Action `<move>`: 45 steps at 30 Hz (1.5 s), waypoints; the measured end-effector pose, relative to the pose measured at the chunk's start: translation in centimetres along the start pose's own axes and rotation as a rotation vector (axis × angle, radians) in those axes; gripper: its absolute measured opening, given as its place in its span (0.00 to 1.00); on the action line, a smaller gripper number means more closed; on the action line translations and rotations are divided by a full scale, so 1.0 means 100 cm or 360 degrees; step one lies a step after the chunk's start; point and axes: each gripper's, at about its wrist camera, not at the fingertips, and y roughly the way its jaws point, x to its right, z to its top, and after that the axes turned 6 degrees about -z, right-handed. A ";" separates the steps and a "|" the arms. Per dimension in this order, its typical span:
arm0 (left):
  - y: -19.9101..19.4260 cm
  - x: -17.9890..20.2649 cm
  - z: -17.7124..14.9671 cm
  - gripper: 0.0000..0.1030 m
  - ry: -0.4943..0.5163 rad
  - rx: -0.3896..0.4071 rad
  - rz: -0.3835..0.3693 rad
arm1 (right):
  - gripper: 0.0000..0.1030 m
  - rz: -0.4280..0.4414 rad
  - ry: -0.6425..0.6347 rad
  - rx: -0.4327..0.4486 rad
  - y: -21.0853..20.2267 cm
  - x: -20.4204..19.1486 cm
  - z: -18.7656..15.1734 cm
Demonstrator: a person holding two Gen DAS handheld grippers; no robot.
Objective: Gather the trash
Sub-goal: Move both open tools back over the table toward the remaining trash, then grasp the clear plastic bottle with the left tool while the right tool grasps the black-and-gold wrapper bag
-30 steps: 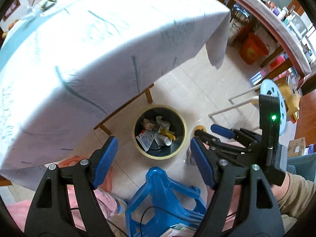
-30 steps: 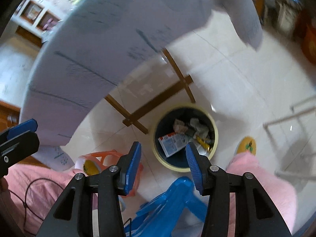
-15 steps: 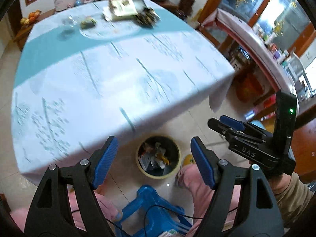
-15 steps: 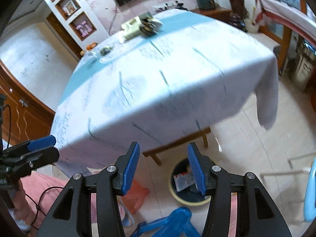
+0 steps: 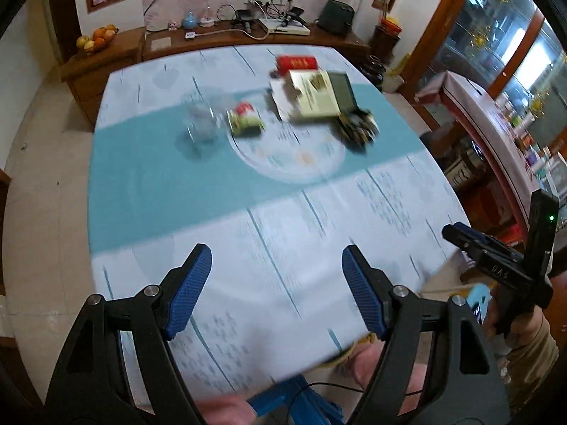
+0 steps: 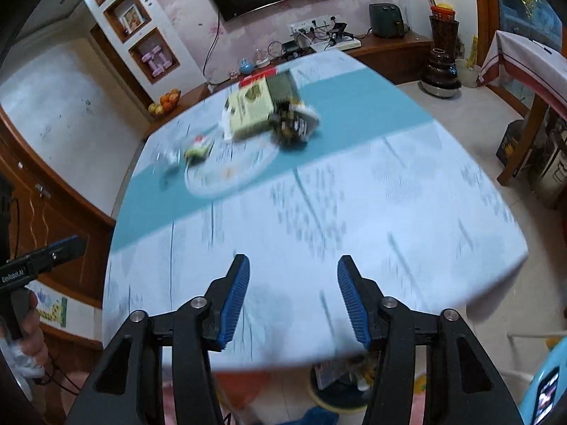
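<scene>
Blue pads show at the front of your left tool [image 5: 276,290], seen from its own camera. They stand wide apart with nothing between them. Below them lies the worktop [image 5: 159,184] with its white and teal cloth. Far back on the cloth you can see the trash: a crumpled green and red wrapper [image 5: 245,119], a clear plastic bag [image 5: 202,124], a pale green box [image 5: 320,97], a red box [image 5: 297,62] and a dark, messy pile [image 5: 358,127] just beside the pale green box. All of it is blurry. Your right tool [image 5: 496,265] sticks in from the right edge.

From the right camera, your right tool [image 6: 290,297] has just been opening, and nothing sits between its pads. The same trash lies far back on the cloth. Under the near edge of the worktop you can see part of the bin [image 6: 336,386] on the floor with scraps inside.
</scene>
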 end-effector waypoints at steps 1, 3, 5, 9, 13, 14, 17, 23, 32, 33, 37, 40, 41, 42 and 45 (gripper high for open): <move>0.001 -0.006 0.011 0.71 -0.0011 0.0005 0.0008 | 0.62 -0.0007 0.0008 0.0008 0.005 -0.001 0.013; 0.009 -0.019 0.036 0.71 -0.0036 0.0004 0.0015 | 0.64 -0.0007 0.0011 0.0034 0.016 -0.004 0.042; 0.021 -0.031 0.058 0.71 -0.0059 -0.0015 0.0019 | 0.64 -0.0009 0.0004 0.0038 0.029 -0.007 0.065; 0.051 -0.056 0.095 0.71 -0.0140 -0.0057 0.0031 | 0.71 -0.0004 -0.0004 0.0031 0.056 -0.015 0.111; 0.087 -0.082 0.125 0.71 -0.0221 -0.0088 0.0038 | 0.75 -0.0024 -0.0015 0.0038 0.096 -0.023 0.151; 0.093 -0.088 0.129 0.71 -0.0243 -0.0089 0.0049 | 0.75 -0.0028 -0.0017 0.0030 0.106 -0.025 0.156; 0.116 -0.110 0.142 0.71 -0.0315 -0.0116 0.0051 | 0.75 -0.0068 -0.0042 -0.0003 0.136 -0.029 0.171; 0.151 -0.140 0.155 0.71 -0.0413 -0.0148 0.0049 | 0.75 -0.0116 -0.0112 -0.0013 0.179 -0.028 0.188; 0.183 -0.148 0.166 0.71 -0.0488 -0.0148 -0.0060 | 0.75 -0.0068 -0.0130 -0.0077 0.216 -0.025 0.194; 0.189 -0.148 0.166 0.71 -0.0489 -0.0161 -0.0054 | 0.75 -0.0054 -0.0128 -0.0079 0.218 -0.025 0.194; 0.203 -0.152 0.161 0.71 -0.0540 -0.0184 -0.0070 | 0.75 -0.0021 -0.0122 -0.0084 0.222 -0.026 0.191; 0.209 -0.158 0.155 0.71 -0.0607 -0.0192 -0.0117 | 0.75 0.0012 -0.0117 -0.0101 0.228 -0.028 0.191; 0.211 -0.158 0.153 0.71 -0.0626 -0.0193 -0.0136 | 0.75 0.0016 -0.0115 -0.0100 0.230 -0.029 0.191; 0.212 -0.159 0.150 0.71 -0.0639 -0.0192 -0.0139 | 0.75 0.0020 -0.0118 -0.0097 0.231 -0.030 0.191; 0.211 -0.158 0.145 0.62 -0.0652 -0.0178 -0.0138 | 0.70 0.0018 -0.0167 -0.0114 0.234 -0.038 0.184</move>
